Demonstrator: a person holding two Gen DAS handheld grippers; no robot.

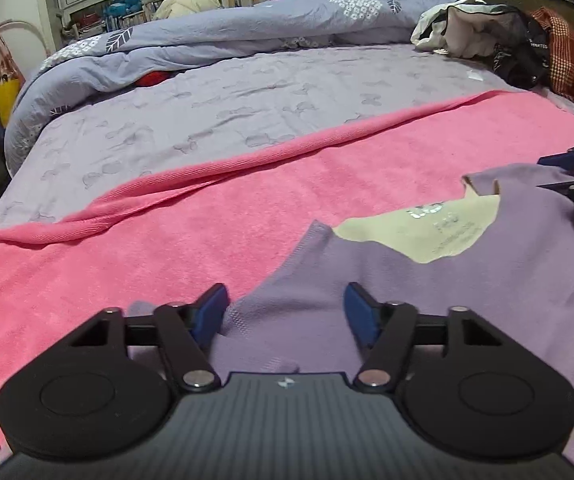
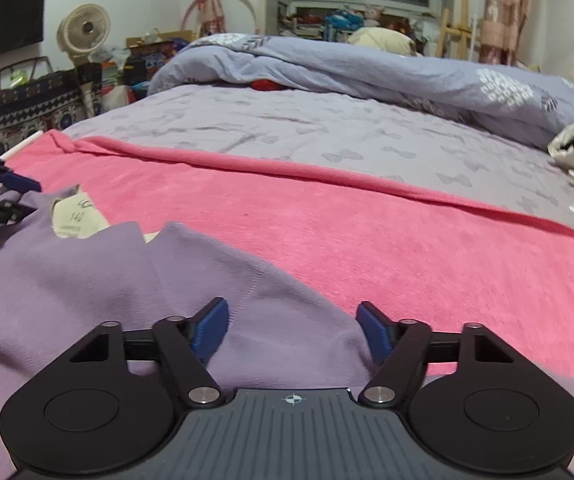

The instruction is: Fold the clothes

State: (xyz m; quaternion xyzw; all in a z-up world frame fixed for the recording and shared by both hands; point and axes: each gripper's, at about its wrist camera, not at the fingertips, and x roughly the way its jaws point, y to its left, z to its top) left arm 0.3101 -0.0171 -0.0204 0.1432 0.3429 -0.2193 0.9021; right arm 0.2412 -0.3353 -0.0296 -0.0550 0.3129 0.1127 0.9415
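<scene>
Left wrist view: both claws gape over the shirt (image 1: 487,280) — left claw (image 1: 285,308), right claw (image 2: 293,320) — uneven pinches would skew the fold.

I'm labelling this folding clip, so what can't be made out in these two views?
- Purple garment: lower part hidden behind the left hand-held gripper and cut by the frame edge, in the left wrist view.
- Cream neck label: print too small to read, right wrist view.
- Red item: mostly covered by the duvet.
</scene>
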